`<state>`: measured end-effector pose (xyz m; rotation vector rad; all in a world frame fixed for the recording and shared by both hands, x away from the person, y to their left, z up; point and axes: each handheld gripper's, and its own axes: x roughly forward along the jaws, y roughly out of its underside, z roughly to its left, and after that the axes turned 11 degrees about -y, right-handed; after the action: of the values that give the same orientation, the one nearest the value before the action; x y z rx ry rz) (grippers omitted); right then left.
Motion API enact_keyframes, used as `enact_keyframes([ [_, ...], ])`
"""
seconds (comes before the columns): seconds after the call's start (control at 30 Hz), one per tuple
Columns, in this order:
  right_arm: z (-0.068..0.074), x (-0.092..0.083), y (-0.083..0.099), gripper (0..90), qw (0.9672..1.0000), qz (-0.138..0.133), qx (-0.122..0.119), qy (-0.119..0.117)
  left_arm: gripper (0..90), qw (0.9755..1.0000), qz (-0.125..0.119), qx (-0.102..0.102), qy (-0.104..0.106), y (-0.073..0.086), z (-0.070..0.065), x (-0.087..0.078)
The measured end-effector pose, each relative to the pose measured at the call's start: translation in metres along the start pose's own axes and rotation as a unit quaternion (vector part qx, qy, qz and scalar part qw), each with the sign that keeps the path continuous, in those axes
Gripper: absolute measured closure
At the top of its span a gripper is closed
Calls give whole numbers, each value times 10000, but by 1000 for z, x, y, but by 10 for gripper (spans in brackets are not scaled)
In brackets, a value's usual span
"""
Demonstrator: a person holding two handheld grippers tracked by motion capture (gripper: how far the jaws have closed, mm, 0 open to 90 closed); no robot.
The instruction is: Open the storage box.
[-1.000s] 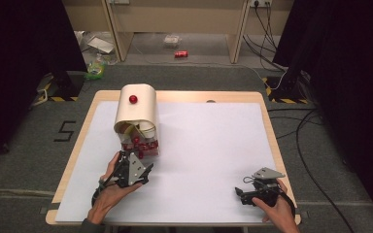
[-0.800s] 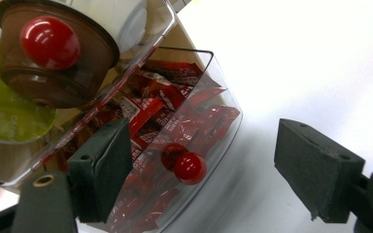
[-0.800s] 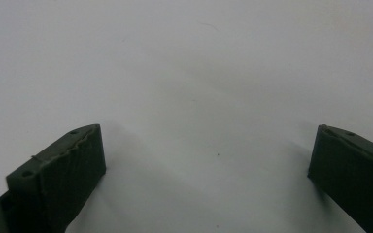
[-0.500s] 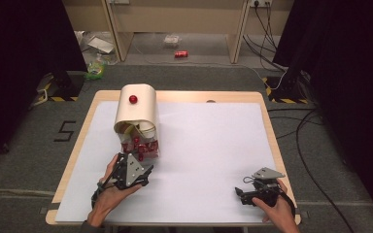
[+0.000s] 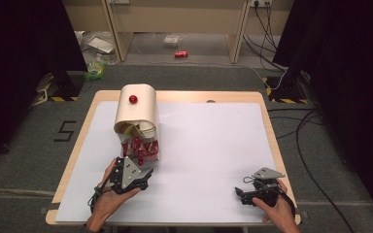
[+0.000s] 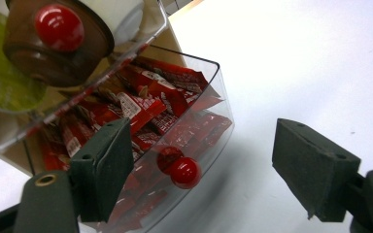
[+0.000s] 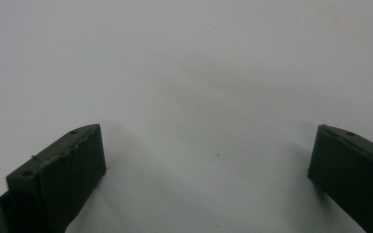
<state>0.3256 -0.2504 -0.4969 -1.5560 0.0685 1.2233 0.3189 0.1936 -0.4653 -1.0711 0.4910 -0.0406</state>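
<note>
A cream, round-topped box (image 5: pixel 137 109) with a red knob (image 5: pixel 133 99) stands at the table's left. From its front juts a clear lower drawer (image 5: pixel 142 148) (image 6: pixel 209 92) packed with red packets (image 6: pixel 148 104); a red ball knob (image 6: pixel 184 172) is on the drawer's front. The clear drawer above it (image 6: pixel 126 63) holds round pods. My left gripper (image 5: pixel 143 172) (image 6: pixel 204 145) is just in front of the lower drawer, open, its jaws either side of the red knob without touching it. My right gripper (image 5: pixel 240 195) (image 7: pixel 206 145) rests open at the front right over bare white table.
The white table cover (image 5: pixel 209 141) spreads between the two hands. The wooden table edge (image 5: pixel 267 126) runs close on the right. Cables (image 5: pixel 306 131), a red can (image 5: pixel 180 54) and litter lie on the floor beyond the table.
</note>
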Motion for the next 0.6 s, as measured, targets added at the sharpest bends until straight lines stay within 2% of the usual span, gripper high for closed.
enact_keyframes([
  [0.37,0,0,0,3,10000,0,1,-1,235,9999,32,-89,69,3,-2,-6],
  [0.6,0,0,0,3,10000,-1,1,0,241,9996,16,-266,123,2,0,-10],
])
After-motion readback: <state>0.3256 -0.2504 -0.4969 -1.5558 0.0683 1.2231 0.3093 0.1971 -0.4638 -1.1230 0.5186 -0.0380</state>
